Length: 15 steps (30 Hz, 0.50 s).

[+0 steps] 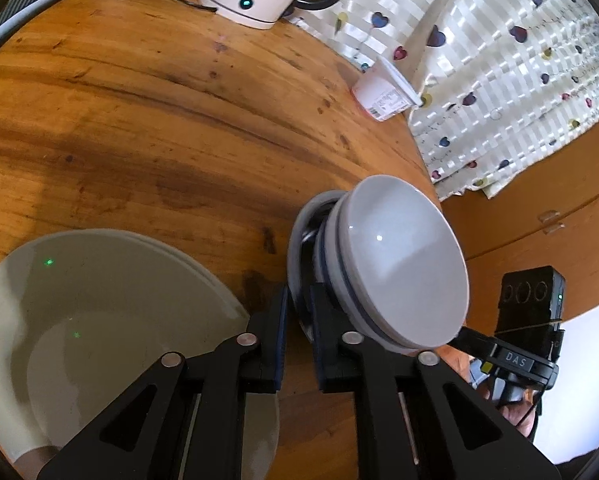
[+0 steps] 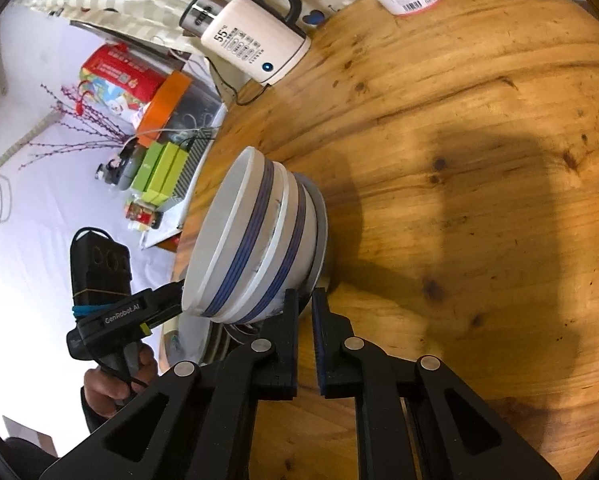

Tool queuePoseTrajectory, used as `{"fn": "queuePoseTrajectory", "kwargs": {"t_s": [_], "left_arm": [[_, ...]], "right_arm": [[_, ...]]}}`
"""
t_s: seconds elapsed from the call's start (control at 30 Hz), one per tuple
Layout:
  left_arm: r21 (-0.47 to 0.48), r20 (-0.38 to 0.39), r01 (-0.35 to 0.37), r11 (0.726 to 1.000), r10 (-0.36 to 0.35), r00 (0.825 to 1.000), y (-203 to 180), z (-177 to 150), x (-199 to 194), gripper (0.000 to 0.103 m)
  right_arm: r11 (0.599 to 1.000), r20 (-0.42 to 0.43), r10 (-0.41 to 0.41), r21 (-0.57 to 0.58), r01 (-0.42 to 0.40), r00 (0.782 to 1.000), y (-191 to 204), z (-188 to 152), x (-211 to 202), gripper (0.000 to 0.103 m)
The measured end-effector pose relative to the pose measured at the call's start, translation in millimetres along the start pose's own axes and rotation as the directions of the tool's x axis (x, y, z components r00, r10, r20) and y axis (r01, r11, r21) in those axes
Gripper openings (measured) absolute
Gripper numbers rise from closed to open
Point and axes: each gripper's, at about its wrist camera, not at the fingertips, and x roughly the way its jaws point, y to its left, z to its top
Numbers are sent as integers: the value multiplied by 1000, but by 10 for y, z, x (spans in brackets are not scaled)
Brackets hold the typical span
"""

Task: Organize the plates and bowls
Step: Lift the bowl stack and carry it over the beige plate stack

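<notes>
**Both grippers pinch the small plate under the stacked bowls**

Left wrist view: the left gripper [image 1: 299, 312] has its jaws closed on the rim of a small plate [image 1: 297, 240] that carries two nested bowls [image 1: 399, 264] with blue bands. The stack lies straight ahead of the fingers and a little to the right, on the wooden table [image 1: 159, 120]. It appears tilted, its open mouth turned right, toward the right gripper [image 1: 471, 338], which reaches in from the far side. The large plates [image 1: 99, 300] lie just beside the left gripper, on its left, so the left hand is the nearer one to them.

Right wrist view: the right gripper [image 2: 305, 308] is closed as well, its tips at the small plate's edge [image 2: 319, 240]; whether the pads truly bite cannot be told. The bowls [image 2: 251, 240] rise directly ahead and left, their axis leaning left toward the left gripper [image 2: 171, 300]. The coming move probably turns on carrying the stack level between both hands.
</notes>
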Motion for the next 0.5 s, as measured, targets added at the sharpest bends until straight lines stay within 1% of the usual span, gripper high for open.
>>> {"fn": "queuePoseTrajectory", "kwargs": {"t_s": [0.07,0.3,0.5], "left_arm": [[6,1,-3,1000,3,1000,-8,1,4,9],[5,16,27,1000,-27,1000,-31,-12,-21,9],[26,48,27,999,-29,998,-115,-11,-183,9]], "right_arm": [[1000,4,-2,-2,2,1000,3,1,-3,9],[1000,26,-4,-17,4,1000,42,23,-54,9],[1000,32,9,-26,-8,999,89,40,-83,8]]}}
